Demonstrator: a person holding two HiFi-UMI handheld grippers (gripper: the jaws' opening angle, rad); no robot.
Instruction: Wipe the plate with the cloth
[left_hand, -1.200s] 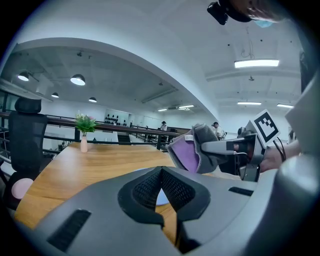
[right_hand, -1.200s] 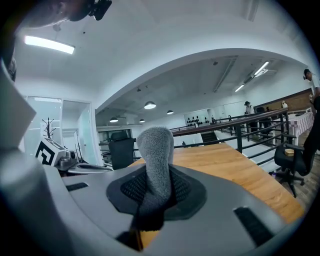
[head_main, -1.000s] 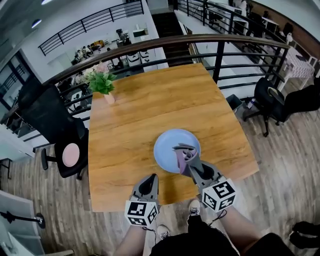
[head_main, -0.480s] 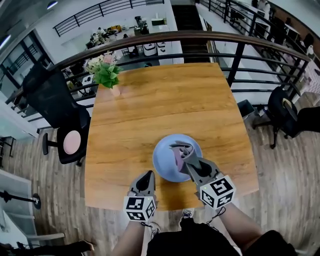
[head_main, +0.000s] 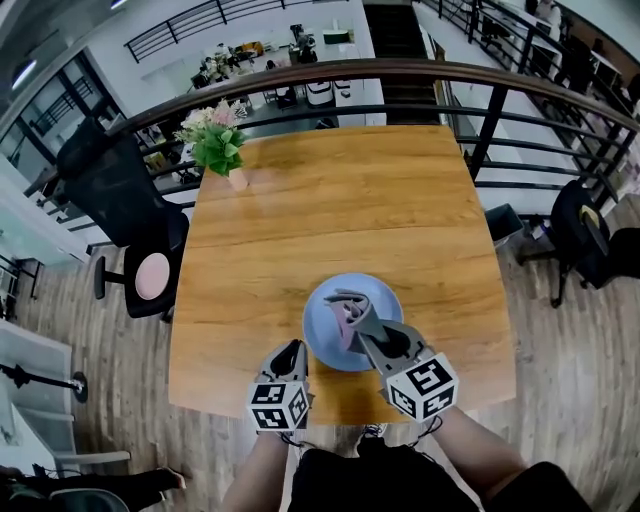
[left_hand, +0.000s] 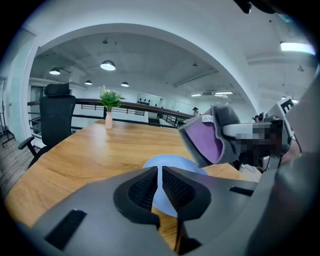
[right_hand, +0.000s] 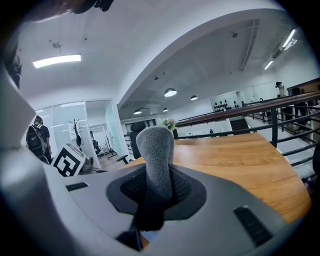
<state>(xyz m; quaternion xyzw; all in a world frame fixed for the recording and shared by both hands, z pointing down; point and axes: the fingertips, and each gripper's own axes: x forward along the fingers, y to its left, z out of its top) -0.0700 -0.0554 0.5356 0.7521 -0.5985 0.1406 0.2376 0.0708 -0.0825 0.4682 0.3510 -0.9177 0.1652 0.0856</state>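
Wooden table (head_main: 300, 220) carries the plate (head_main: 322, 338) near its front edge; the cloth (head_main: 345, 308), clamped in the right gripper (head_main: 354, 320), has lowered over it, and the left gripper (head_main: 292, 348), jaws closed and empty, has neared its rim, so wiping looks imminent.

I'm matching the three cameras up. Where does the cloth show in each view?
Head view: cloth just below centre, over the blue plate.
Left gripper view: cloth right of centre, up and right of the plate.
Right gripper view: cloth dead centre, pinched in the right claw.
Shared landmark: flower vase at the far corner of the table, in all three.
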